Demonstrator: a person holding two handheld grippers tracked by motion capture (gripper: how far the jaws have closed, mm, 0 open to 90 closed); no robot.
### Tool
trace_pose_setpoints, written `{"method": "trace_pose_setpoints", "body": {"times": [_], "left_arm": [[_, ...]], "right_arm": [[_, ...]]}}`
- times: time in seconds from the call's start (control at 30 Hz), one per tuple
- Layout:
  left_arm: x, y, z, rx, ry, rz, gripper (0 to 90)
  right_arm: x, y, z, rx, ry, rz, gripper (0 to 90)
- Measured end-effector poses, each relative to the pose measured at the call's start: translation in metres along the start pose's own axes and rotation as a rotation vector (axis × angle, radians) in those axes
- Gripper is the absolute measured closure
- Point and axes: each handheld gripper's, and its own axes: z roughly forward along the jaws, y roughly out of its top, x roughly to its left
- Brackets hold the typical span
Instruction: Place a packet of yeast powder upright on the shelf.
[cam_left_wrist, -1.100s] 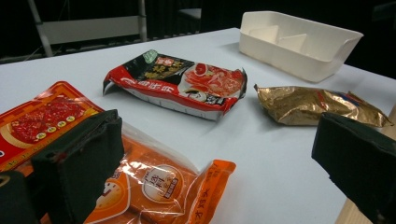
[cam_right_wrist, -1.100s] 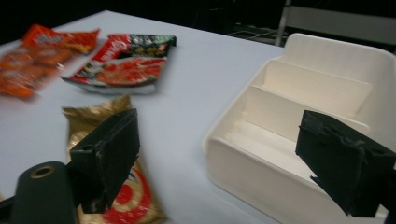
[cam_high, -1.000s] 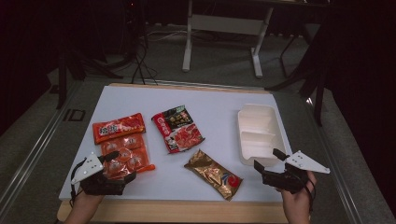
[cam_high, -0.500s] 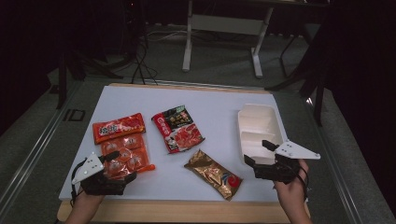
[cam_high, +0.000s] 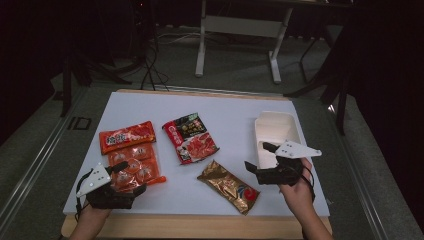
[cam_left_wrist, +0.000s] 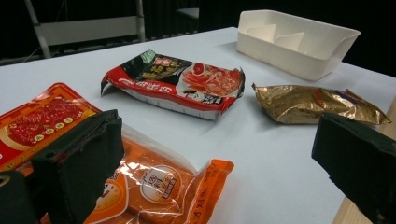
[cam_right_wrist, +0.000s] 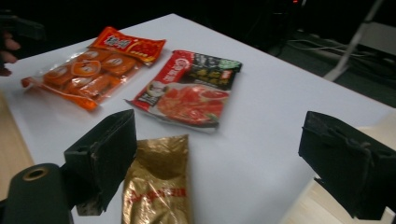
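Observation:
Three snack packets lie on the white table (cam_high: 230, 107): an orange packet (cam_high: 131, 160) at the left, a red and black packet (cam_high: 191, 140) in the middle, and a gold packet (cam_high: 229, 186) near the front. My left gripper (cam_high: 131, 177) is open over the orange packet's near end (cam_left_wrist: 154, 182), with nothing between its jaws. My right gripper (cam_high: 256, 156) is open between the gold packet (cam_right_wrist: 156, 191) and the white tray (cam_high: 277, 131), holding nothing. Its jaws point left toward the packets.
The divided white tray (cam_left_wrist: 299, 39) stands at the table's right side with nothing in it. The wooden front edge (cam_high: 200, 227) runs under both hands. Beyond the table are a dark floor, cables and a metal stand (cam_high: 240, 35).
My right gripper has moved left and farther onto the table, from the front right corner to beside the tray's near end. The left gripper has stayed put.

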Motion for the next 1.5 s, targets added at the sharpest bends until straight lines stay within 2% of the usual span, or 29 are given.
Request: {"method": "trace_pose_setpoints", "body": {"times": [0.13,0.2,0.37,0.73,0.77,0.93,1.1,1.17,1.3,1.5], "left_arm": [[0.000,0.000,0.000,-0.003,-0.004,-0.004,1.9],[0.001,0.000,0.001,0.003,-0.005,-0.003,1.9],[0.000,0.000,0.001,0.006,-0.010,0.000,1.9],[0.000,0.000,0.001,0.006,-0.012,0.002,1.9],[0.000,0.000,0.002,0.007,-0.013,0.003,1.9],[0.001,0.000,0.002,0.007,-0.014,0.004,1.9],[0.001,0.000,0.002,0.007,-0.015,0.005,1.9],[0.001,-0.001,0.002,0.011,-0.015,0.005,1.9],[0.002,0.000,0.002,0.008,-0.011,0.003,1.9],[0.002,-0.001,0.002,0.012,-0.013,0.001,1.9]], "right_arm": [[0.003,0.003,0.008,0.009,0.014,-0.017,10.8],[0.008,0.007,0.016,0.018,0.049,-0.035,10.4],[0.017,0.012,0.035,0.056,0.091,-0.060,10.4],[0.024,0.010,0.078,0.128,0.140,-0.041,15.2],[0.024,0.010,0.078,0.128,0.140,-0.041,15.2],[0.025,0.004,0.100,0.172,0.133,-0.036,18.6],[0.021,-0.005,0.120,0.232,0.130,-0.031,21.5],[0.020,-0.007,0.122,0.237,0.128,-0.030,21.6],[0.015,-0.015,0.134,0.269,0.123,0.003,23.0],[0.013,-0.023,0.147,0.325,0.137,0.003,26.3]]}}
